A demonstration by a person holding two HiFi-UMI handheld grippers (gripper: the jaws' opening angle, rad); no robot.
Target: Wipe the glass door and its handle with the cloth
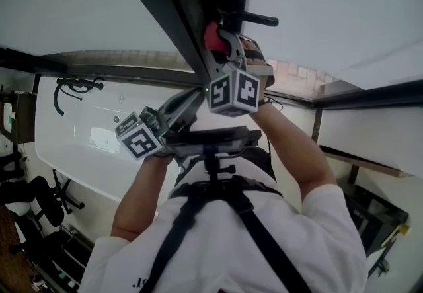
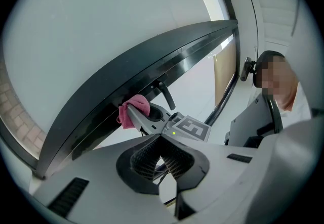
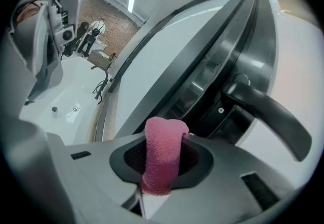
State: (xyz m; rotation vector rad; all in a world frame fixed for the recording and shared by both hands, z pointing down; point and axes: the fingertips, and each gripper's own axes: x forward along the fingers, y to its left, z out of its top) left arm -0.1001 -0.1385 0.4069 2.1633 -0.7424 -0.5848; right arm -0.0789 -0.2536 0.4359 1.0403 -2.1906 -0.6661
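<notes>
1. The glass door (image 1: 86, 0) fills most of every view as a pale, frosted-looking pane.
2. A dark frame (image 1: 165, 0) runs along the edge of the pane as a wide black band.
3. A person in a white shirt (image 1: 218, 245) with dark harness straps reaches both arms up toward that frame.
4. The right hand-held gripper (image 3: 163, 153) sits right at the frame. Its jaws are clamped on the cloth, and its square-marker cube (image 1: 232, 92) faces the head camera.
5. The left hand-held gripper (image 2: 161, 160) is lower and just beside the right one, clear of the door. Its two meshed pads are pressed together with nothing between them, and its tips point toward the underside of the right gripper.
6. The door handle (image 3: 268, 114) is a black lever standing out from the frame, just beside the right gripper's jaws but not in them.
7. The cloth (image 2: 132, 109) is pink and bunched into a short roll. It stands upright between the right jaws, and its free end pokes out past them and appears to touch the dark frame close to the handle's base.
</notes>
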